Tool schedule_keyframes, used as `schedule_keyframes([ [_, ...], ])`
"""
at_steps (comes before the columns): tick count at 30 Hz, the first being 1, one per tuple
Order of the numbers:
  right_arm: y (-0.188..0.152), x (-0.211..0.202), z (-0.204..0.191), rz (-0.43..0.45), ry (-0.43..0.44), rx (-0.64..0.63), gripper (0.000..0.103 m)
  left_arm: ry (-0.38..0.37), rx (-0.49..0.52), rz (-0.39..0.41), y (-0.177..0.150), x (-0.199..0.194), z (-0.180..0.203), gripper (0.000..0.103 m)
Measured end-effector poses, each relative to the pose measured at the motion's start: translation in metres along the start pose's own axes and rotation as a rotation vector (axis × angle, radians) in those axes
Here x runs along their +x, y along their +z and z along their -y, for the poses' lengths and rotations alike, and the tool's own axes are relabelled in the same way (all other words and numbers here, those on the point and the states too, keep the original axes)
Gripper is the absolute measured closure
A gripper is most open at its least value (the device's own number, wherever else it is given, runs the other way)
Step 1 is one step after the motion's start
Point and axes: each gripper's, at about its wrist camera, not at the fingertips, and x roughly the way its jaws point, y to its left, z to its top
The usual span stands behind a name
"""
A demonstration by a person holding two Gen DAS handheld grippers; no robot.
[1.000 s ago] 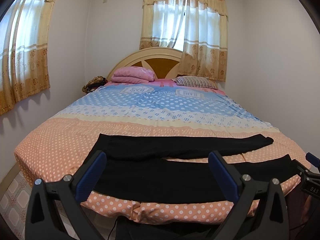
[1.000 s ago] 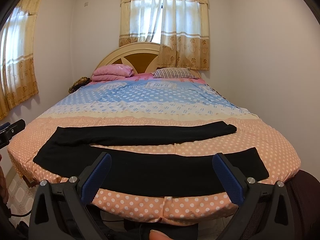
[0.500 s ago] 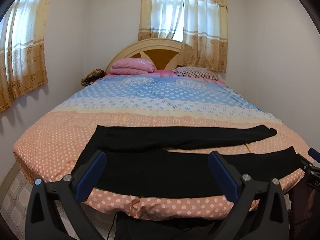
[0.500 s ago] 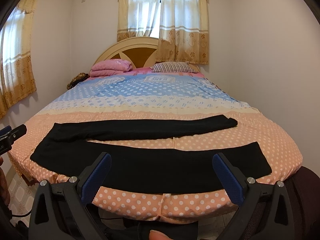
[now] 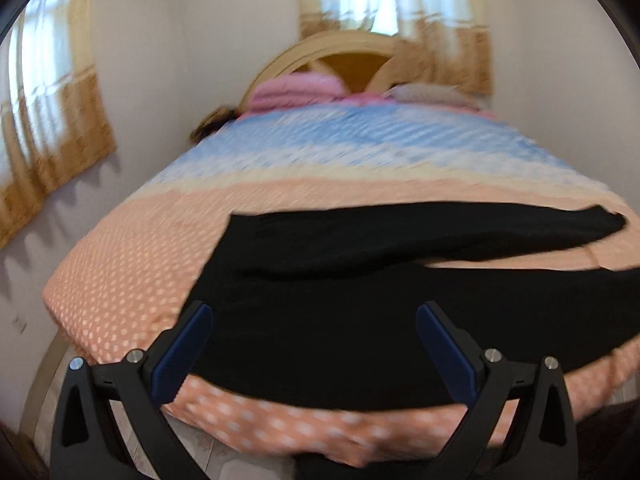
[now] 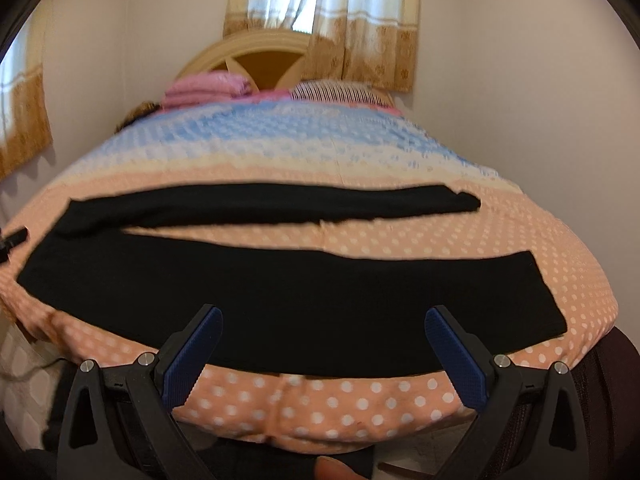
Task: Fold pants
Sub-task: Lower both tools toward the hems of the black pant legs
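Observation:
Black pants lie spread flat across the foot of the bed, waist to the left, both legs running to the right with a gap between them. The near leg lies along the bed's front edge. My left gripper hangs open over the waist end, nothing between its blue pads. Over the middle of the near leg my right gripper also stands open and empty. Part of the left gripper shows at the left edge of the right wrist view.
The bed has a peach, cream and blue dotted cover. Pink pillows, a striped pillow and a wooden headboard sit at the far end. Walls close in on both sides, with curtained windows.
Both grippers have moved forward and lower toward the pants, which now fill more of each view. The left view has swung left and is blurred. The pants have not moved.

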Motion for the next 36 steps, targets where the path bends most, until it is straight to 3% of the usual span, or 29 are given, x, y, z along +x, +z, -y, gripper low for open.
schedule_keyframes([
  [4,0.004,0.022,0.018,-0.037,0.03,0.049,0.001,0.087,-0.054,-0.058,0.018,0.049,-0.046,0.0],
  [9,0.018,0.035,0.027,-0.032,0.042,0.049,0.001,0.102,-0.101,-0.091,0.048,0.101,-0.082,0.0],
  [11,0.025,0.038,0.026,-0.02,0.041,0.016,0.001,0.082,-0.1,-0.106,0.058,0.12,-0.085,0.001],
  [14,0.037,0.047,0.031,-0.015,0.038,-0.013,0.001,0.056,-0.093,-0.138,0.071,0.147,-0.084,0.01],
  [17,0.05,0.057,0.042,-0.02,0.035,-0.013,0.002,0.07,-0.081,-0.177,0.077,0.175,-0.083,0.015],
  [20,0.064,0.067,0.058,-0.025,0.038,0.008,0.007,0.037,-0.074,-0.223,0.082,0.198,-0.083,0.021],
  [23,0.075,0.081,0.07,-0.048,0.034,0.022,0.014,-0.001,-0.108,-0.267,0.085,0.217,-0.091,0.036],
  [27,0.086,0.102,0.086,-0.078,0.017,0.032,0.023,-0.036,-0.12,-0.301,0.088,0.235,-0.095,0.043],
  [29,0.093,0.112,0.095,-0.084,0.008,0.04,0.03,-0.057,-0.127,-0.32,0.088,0.243,-0.096,0.052],
  [31,0.1,0.122,0.105,-0.094,0.0,0.056,0.037,-0.081,-0.13,-0.326,0.087,0.246,-0.096,0.053],
  [36,0.114,0.141,0.133,-0.108,-0.012,0.131,0.037,-0.103,-0.119,-0.325,0.089,0.252,-0.094,0.053],
])
